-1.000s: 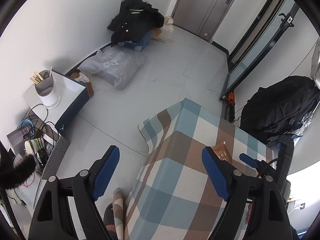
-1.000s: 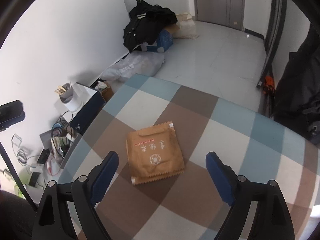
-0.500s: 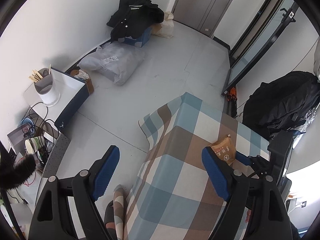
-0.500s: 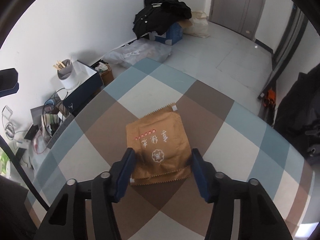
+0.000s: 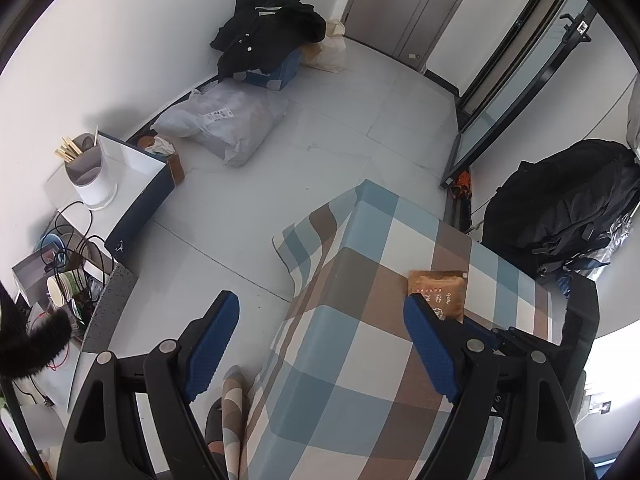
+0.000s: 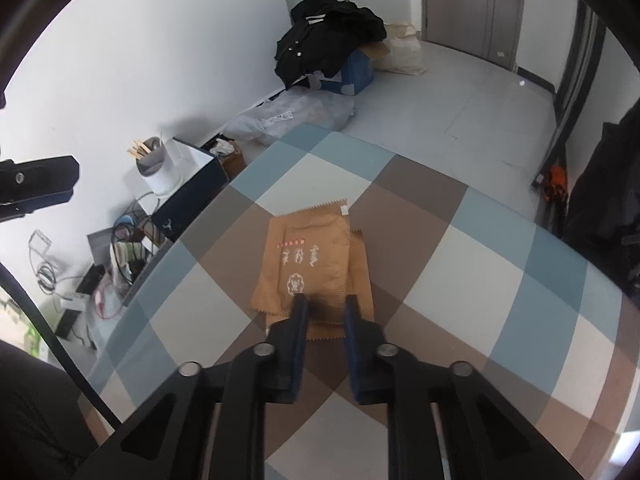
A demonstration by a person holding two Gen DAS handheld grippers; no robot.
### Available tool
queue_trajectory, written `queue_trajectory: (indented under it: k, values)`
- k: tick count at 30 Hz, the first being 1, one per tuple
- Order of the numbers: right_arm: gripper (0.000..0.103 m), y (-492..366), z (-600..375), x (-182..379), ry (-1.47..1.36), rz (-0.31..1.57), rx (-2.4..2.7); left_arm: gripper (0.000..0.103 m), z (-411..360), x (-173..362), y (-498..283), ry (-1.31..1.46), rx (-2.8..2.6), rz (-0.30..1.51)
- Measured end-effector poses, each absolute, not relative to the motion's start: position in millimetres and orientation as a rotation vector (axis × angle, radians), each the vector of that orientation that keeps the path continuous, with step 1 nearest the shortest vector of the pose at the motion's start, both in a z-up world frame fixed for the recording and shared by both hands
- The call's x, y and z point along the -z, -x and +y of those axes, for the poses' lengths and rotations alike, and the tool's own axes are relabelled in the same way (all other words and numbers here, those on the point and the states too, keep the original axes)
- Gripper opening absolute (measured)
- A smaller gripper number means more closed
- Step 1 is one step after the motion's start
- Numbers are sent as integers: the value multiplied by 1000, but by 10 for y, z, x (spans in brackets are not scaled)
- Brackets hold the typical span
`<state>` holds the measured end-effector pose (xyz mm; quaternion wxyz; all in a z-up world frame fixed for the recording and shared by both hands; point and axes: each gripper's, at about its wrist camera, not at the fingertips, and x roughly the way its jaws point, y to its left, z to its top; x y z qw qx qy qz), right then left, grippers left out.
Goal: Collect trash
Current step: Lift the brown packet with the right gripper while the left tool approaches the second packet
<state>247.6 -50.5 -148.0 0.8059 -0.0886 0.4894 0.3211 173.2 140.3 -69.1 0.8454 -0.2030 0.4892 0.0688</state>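
Right gripper (image 6: 323, 310): fingers closing on near edge of brown packet (image 6: 308, 256), paper bunching between them
Packet spot: flat on checked surface (image 6: 460, 300), a second packet underneath
Doing it well: pinch both layers, lift straight, avoid snagging cloth
Left gripper (image 5: 316, 344): fingers spread wide, nothing held, hovering over surface edge
Around: black backpack (image 5: 560, 208) at far side, clutter on floor, nothing blocking

White-walled room with a pale tiled floor (image 5: 328, 128)

Checked tablecloth (image 6: 460, 280) ahead below; grey door (image 5: 404, 4) far ahead; black clothes (image 6: 324, 36) piled ahead-left.
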Motion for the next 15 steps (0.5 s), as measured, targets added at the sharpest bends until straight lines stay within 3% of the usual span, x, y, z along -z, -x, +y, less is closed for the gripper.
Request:
queue_trajectory:
  k: [8, 15]
  values:
    - [1, -2392, -588, 1354, 109, 1050, -753, 82, 1351, 724, -1738, 418, -135, 1052]
    - [0, -2293, -758, 1239, 50, 1043, -754, 82, 1285, 760, -1766, 384, -125, 1065]
